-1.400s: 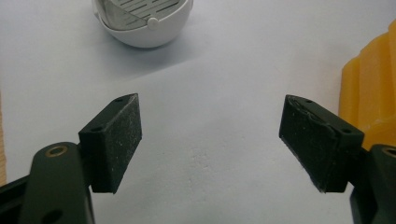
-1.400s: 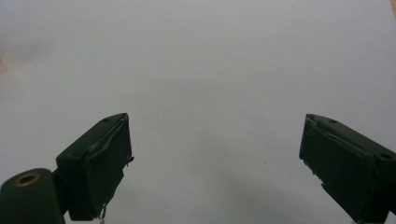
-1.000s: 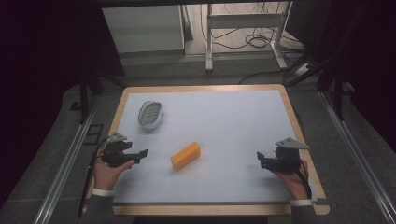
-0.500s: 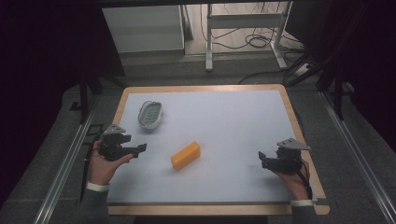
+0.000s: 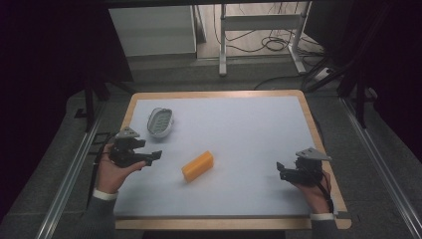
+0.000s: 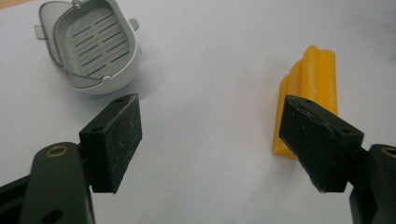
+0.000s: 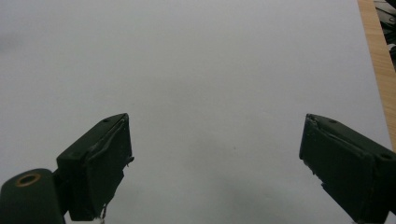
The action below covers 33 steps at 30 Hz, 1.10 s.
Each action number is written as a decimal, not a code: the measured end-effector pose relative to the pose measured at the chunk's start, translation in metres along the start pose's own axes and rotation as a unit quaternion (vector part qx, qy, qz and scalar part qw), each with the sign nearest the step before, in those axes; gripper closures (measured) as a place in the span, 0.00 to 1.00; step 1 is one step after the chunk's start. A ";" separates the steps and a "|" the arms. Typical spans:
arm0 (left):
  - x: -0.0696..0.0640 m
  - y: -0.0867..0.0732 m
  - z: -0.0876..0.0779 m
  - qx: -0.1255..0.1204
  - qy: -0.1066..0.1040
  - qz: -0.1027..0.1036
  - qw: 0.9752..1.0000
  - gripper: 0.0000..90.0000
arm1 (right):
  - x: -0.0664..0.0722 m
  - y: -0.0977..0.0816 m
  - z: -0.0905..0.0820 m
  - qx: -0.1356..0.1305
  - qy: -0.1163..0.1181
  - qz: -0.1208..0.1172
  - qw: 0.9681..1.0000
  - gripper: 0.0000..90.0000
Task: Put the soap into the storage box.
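An orange ridged block (image 5: 197, 166) lies flat on the white table top (image 5: 239, 134), left of its middle; the left gripper view has the same block (image 6: 309, 88) ahead on the right. A small grey slotted basket (image 5: 160, 121) sits toward the far left corner and shows as a basket (image 6: 91, 44) at the upper left of the left gripper view. My left gripper (image 5: 155, 156) is open, near the left edge, its jaws aimed at the space between basket and block. My right gripper (image 5: 280, 171) is open at the right side, over bare table, with nothing between its jaws.
The table has a wooden rim (image 5: 318, 134) around the white top. Behind the far edge stand a white cabinet (image 5: 152, 30) and a metal frame (image 5: 259, 25) with cables on the floor. A rail (image 5: 69, 174) runs along the left side.
My left gripper has moved away from the person, toward the basket, and a little left. The right gripper has shifted only slightly. Block and basket have not moved.
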<state>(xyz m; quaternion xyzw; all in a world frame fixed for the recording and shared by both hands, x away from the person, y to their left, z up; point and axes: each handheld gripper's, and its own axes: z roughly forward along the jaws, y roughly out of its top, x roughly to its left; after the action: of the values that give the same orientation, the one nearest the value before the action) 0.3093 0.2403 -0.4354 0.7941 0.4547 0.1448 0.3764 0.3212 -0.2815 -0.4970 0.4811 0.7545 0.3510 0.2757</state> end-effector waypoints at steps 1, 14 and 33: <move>-0.001 0.001 0.000 0.002 -0.002 0.003 1.000 0.24 | 0.000 0.000 0.000 0.001 0.001 0.002 1.000 0.10; -0.014 0.018 0.009 0.018 0.002 0.021 1.000 0.23 | 0.000 0.000 -0.002 -0.004 -0.008 0.001 1.000 0.11; -0.038 0.036 0.032 0.056 -0.017 0.070 0.996 0.22 | 0.001 -0.002 0.001 0.007 -0.008 -0.005 1.000 0.10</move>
<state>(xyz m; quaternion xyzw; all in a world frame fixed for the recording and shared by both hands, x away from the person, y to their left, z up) 0.3291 0.1828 -0.4261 0.8462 0.3990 0.1314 0.3278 0.3210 -0.2807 -0.4992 0.4818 0.7571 0.3410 0.2800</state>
